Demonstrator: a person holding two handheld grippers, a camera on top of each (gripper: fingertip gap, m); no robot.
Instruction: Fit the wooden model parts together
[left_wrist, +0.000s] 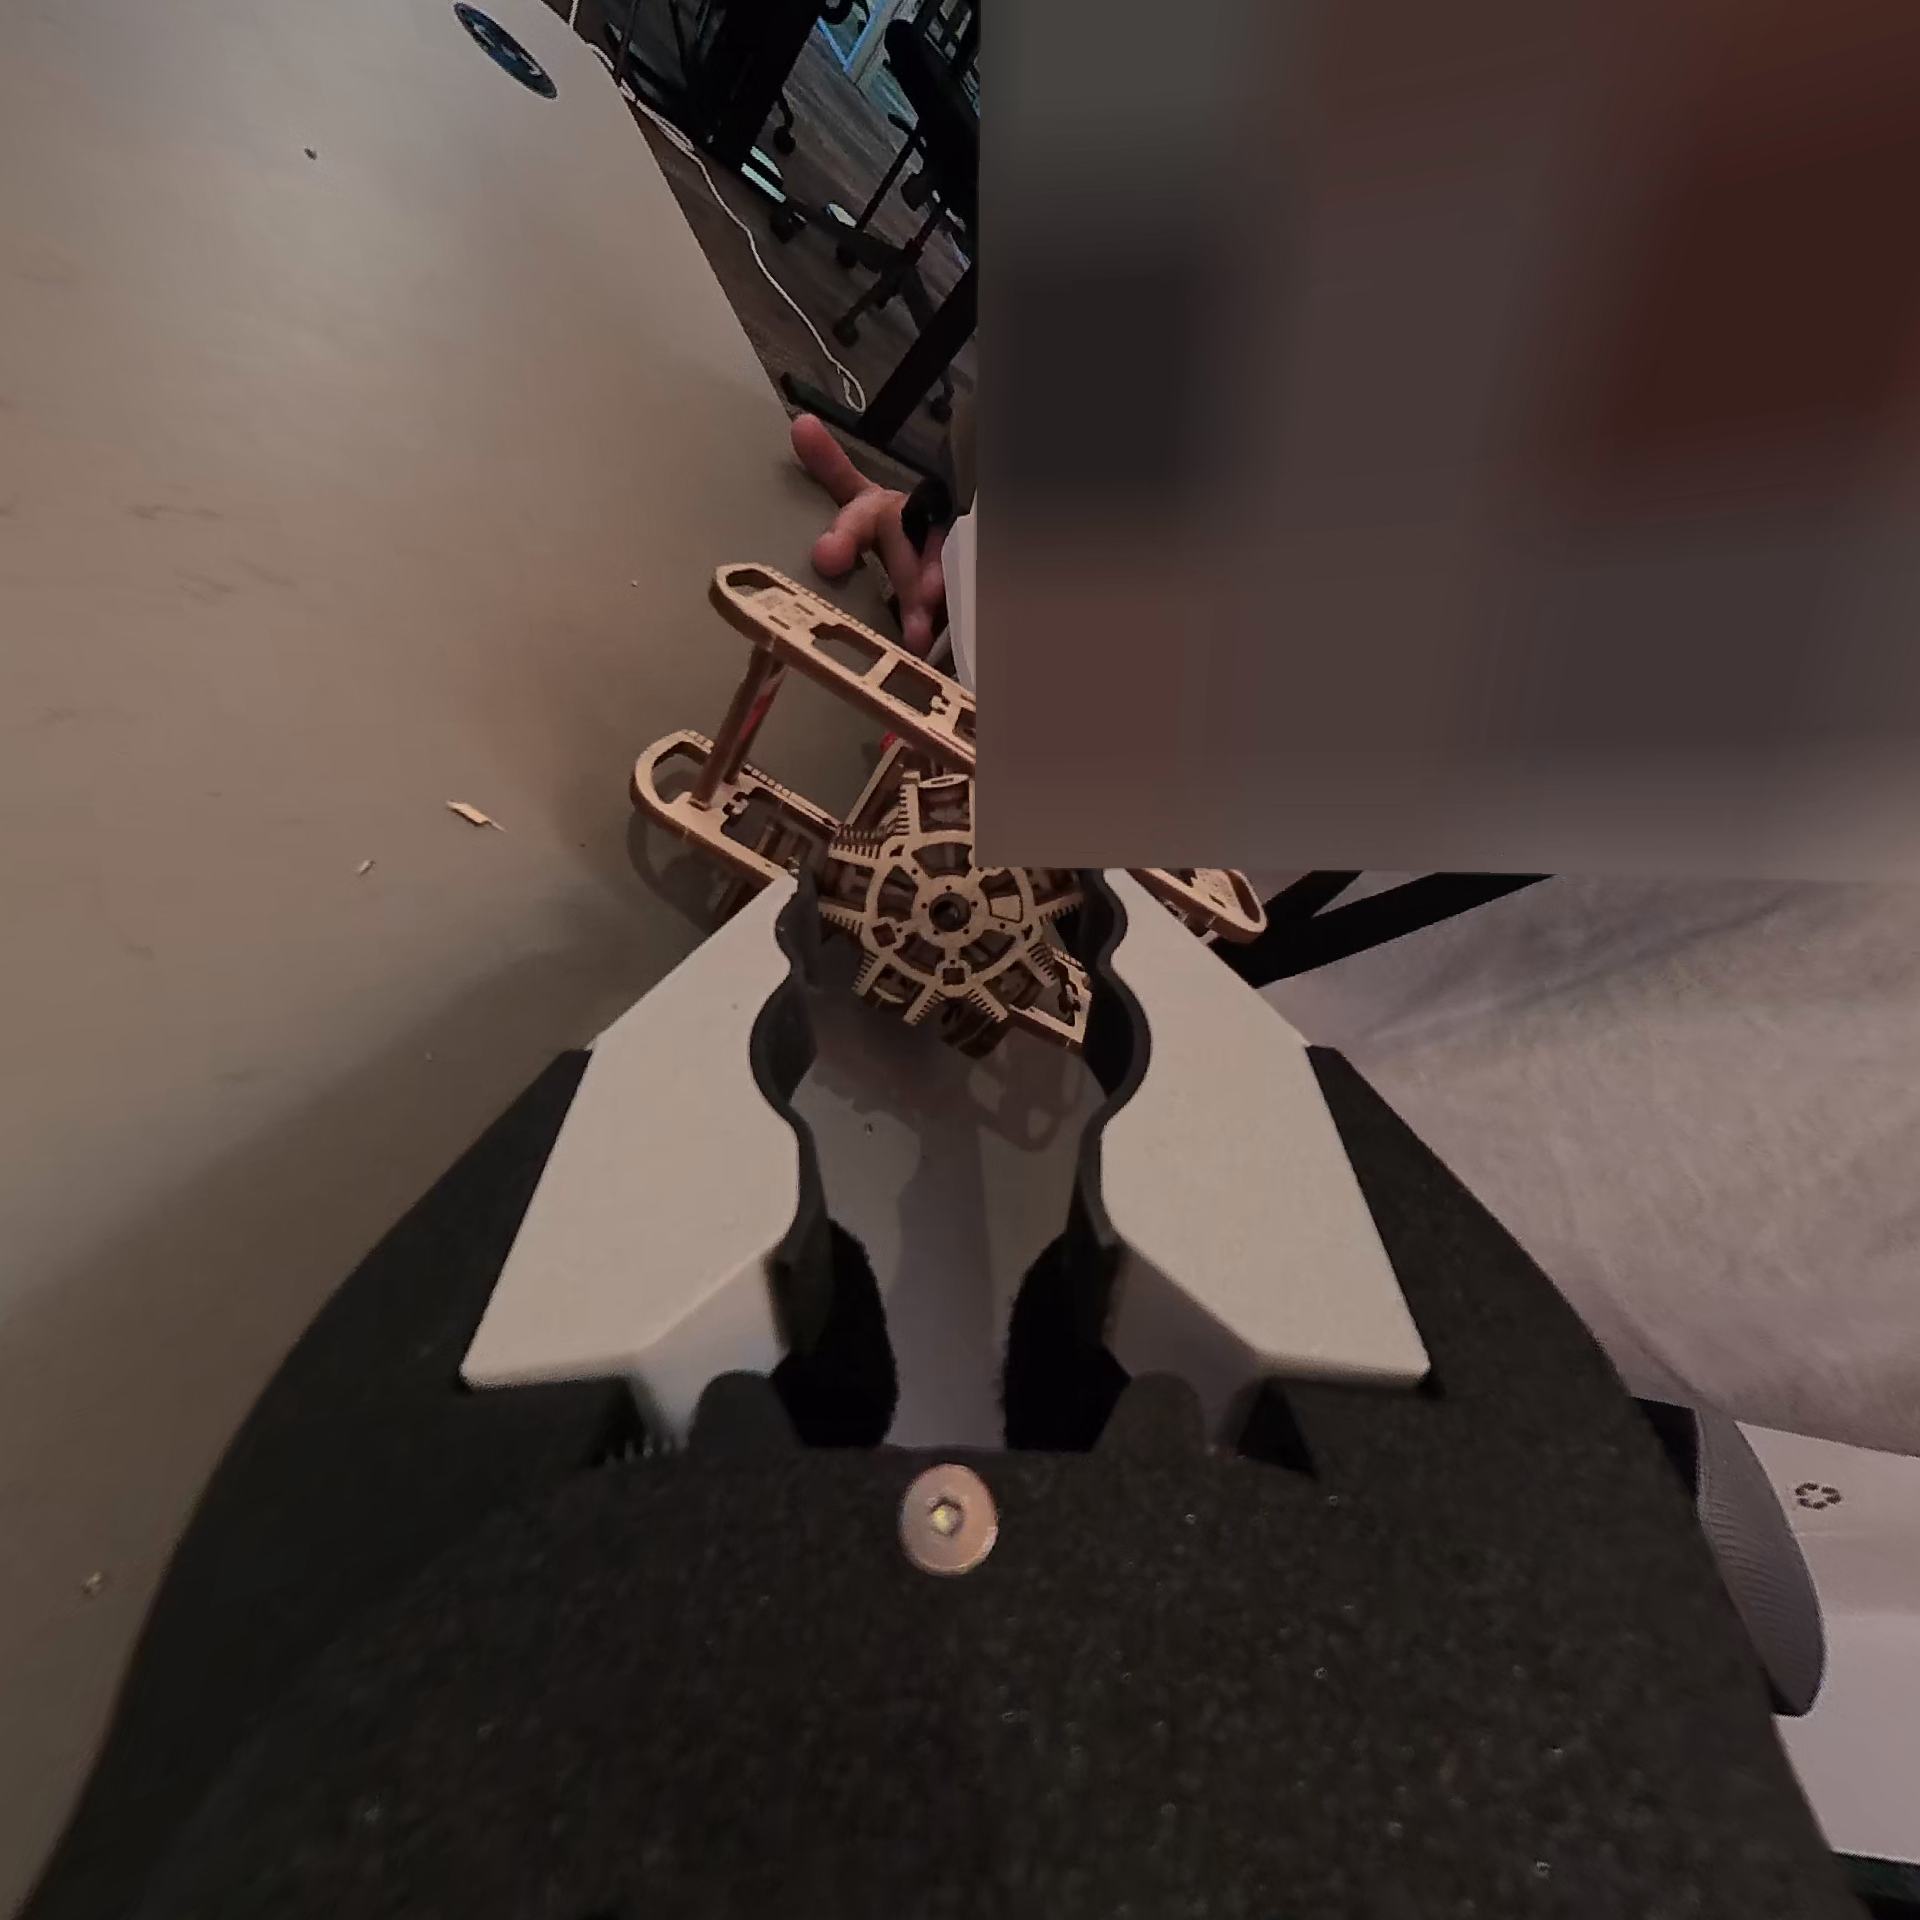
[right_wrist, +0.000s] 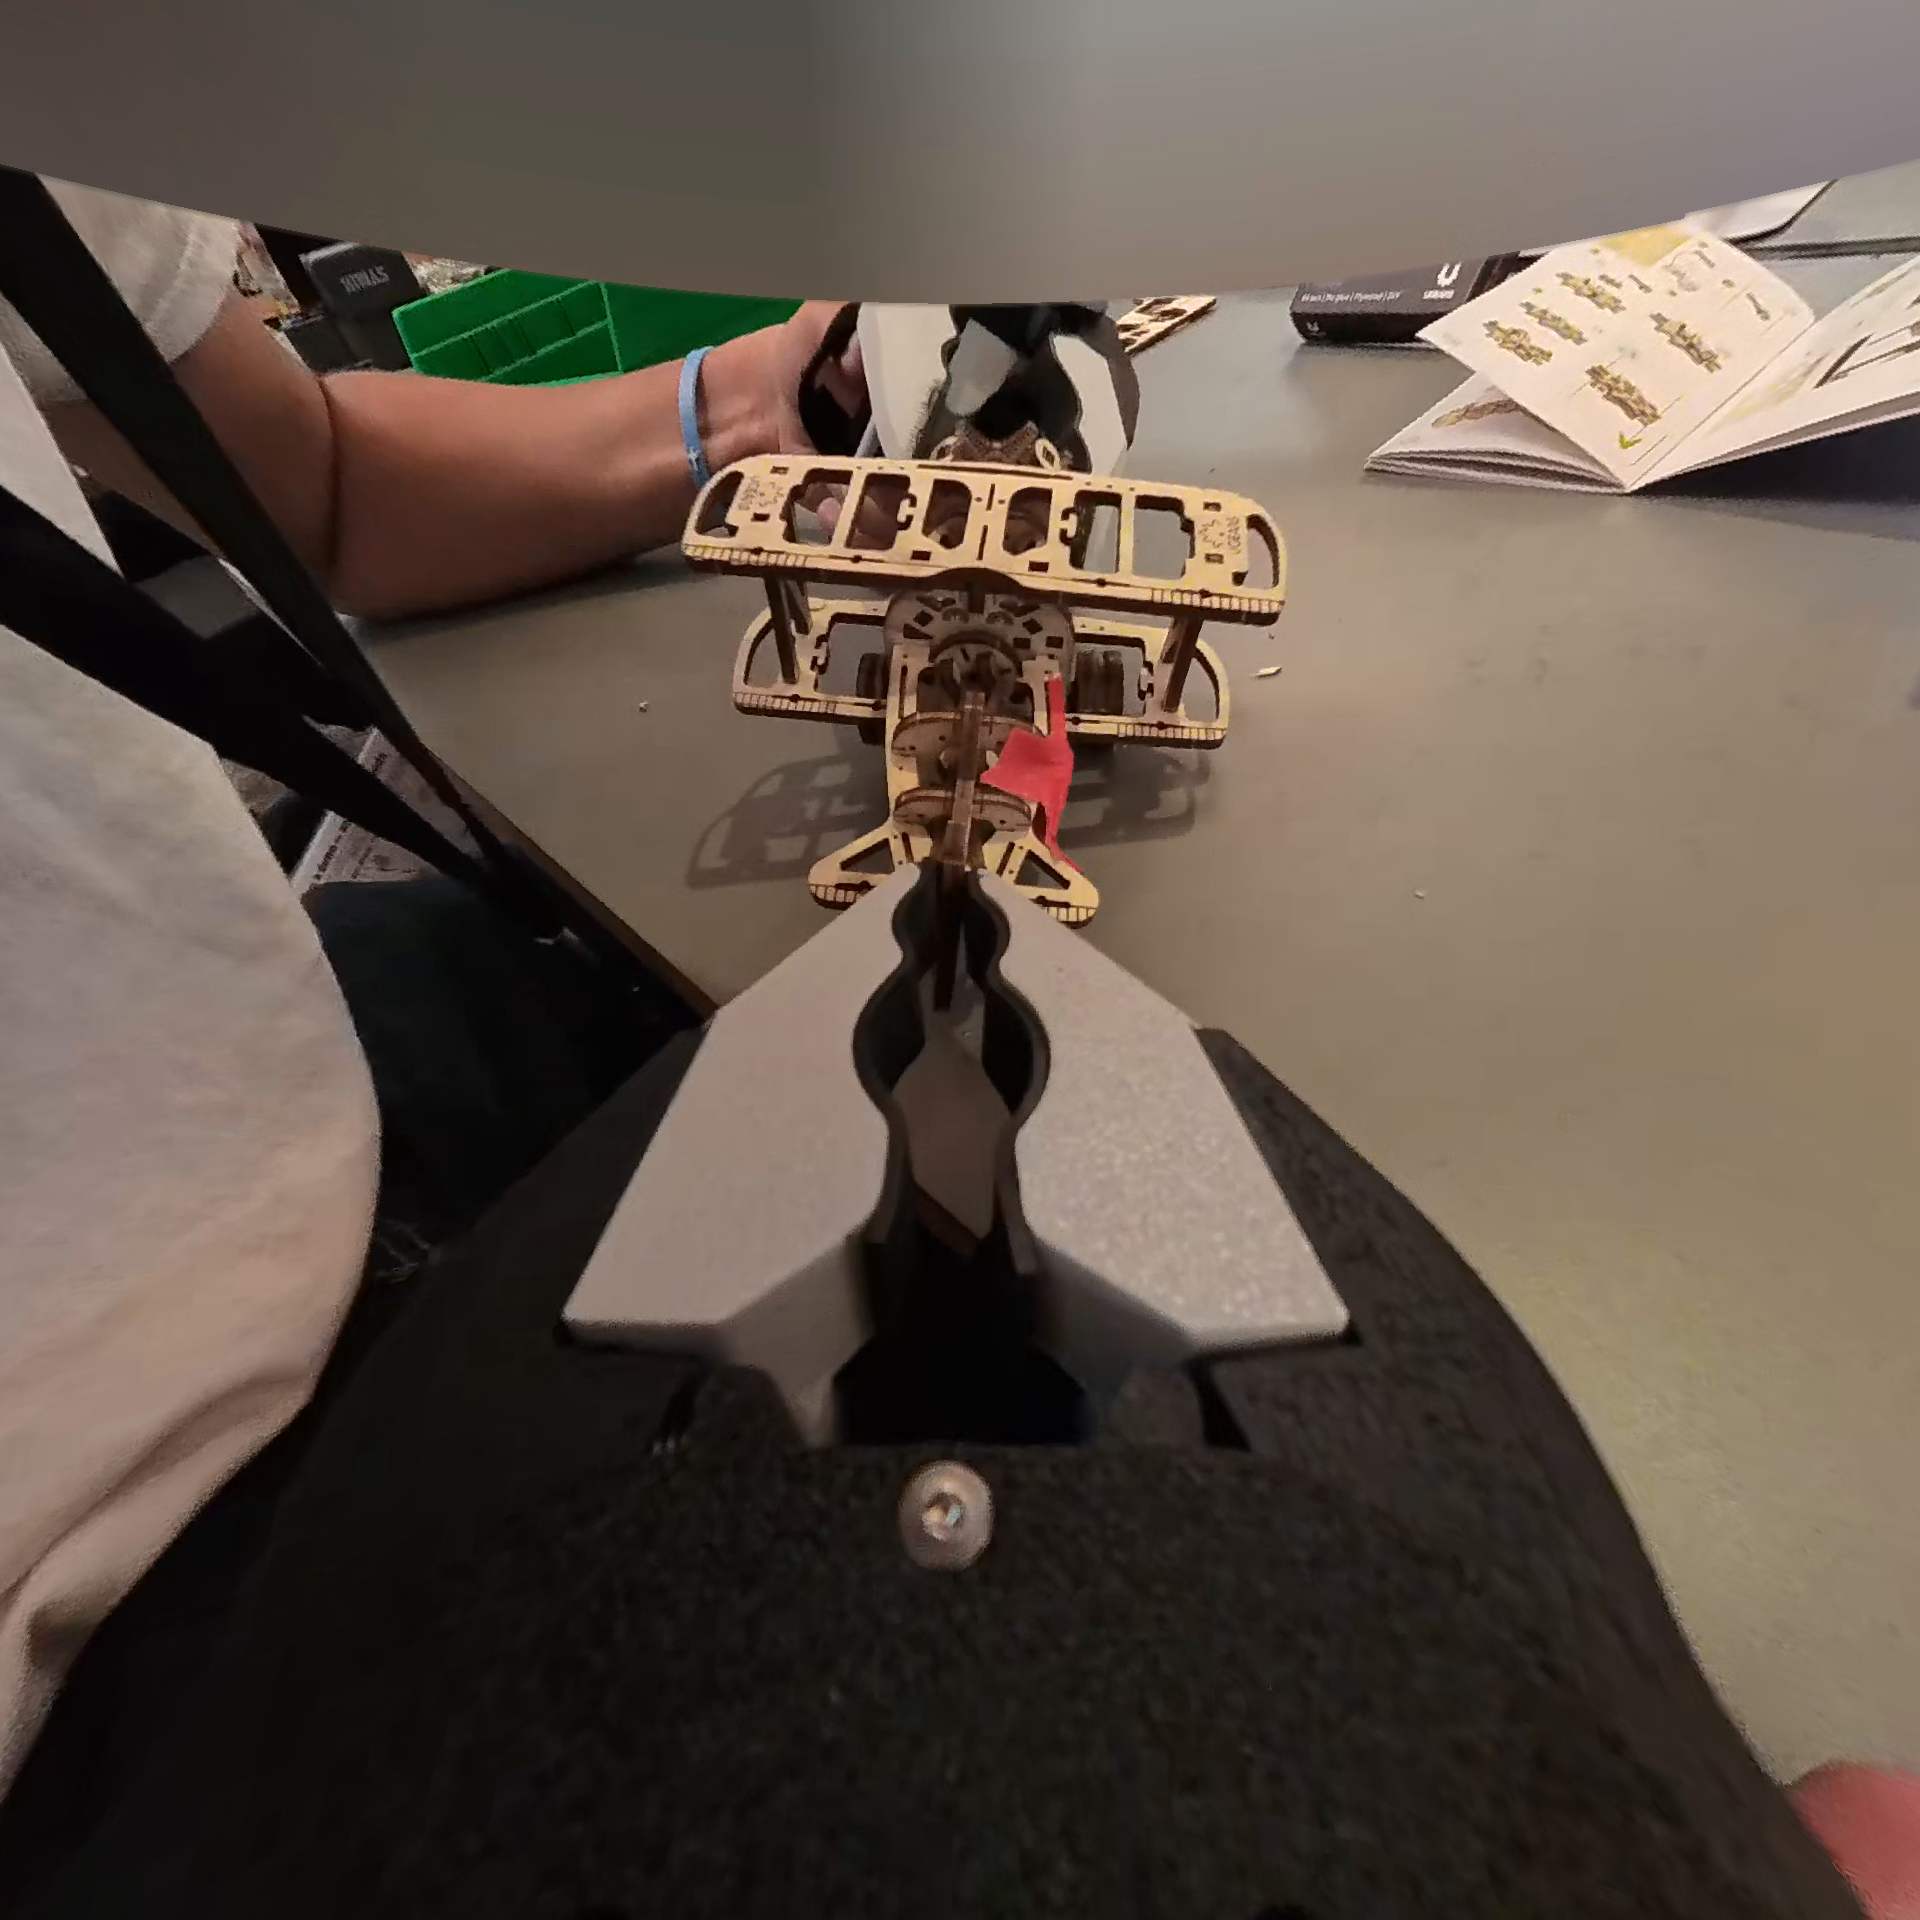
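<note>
A wooden biplane model (right_wrist: 982, 623) stands on the grey table (right_wrist: 1455, 935), tail toward my right gripper. My right gripper (right_wrist: 945, 904) is shut on the thin upright tail fin (right_wrist: 943, 956), which stands between the pads. A red scrap (right_wrist: 1039, 769) hangs on the fuselage. In the left wrist view the model's round radial engine (left_wrist: 951, 935) fills the gap between my left gripper's (left_wrist: 948, 904) fingertips, and the gripper is shut on it. The left gripper also shows in the right wrist view (right_wrist: 997, 384), beyond the top wing. A blur patch hides the model's far half in the left wrist view.
An open instruction booklet (right_wrist: 1662, 364) and a black box (right_wrist: 1382, 296) lie at the table's back right. A green bin (right_wrist: 540, 322) stands off the table's left side. A forearm (right_wrist: 499, 457) rests on the table's left edge. Small wood chips (left_wrist: 473, 816) lie on the table.
</note>
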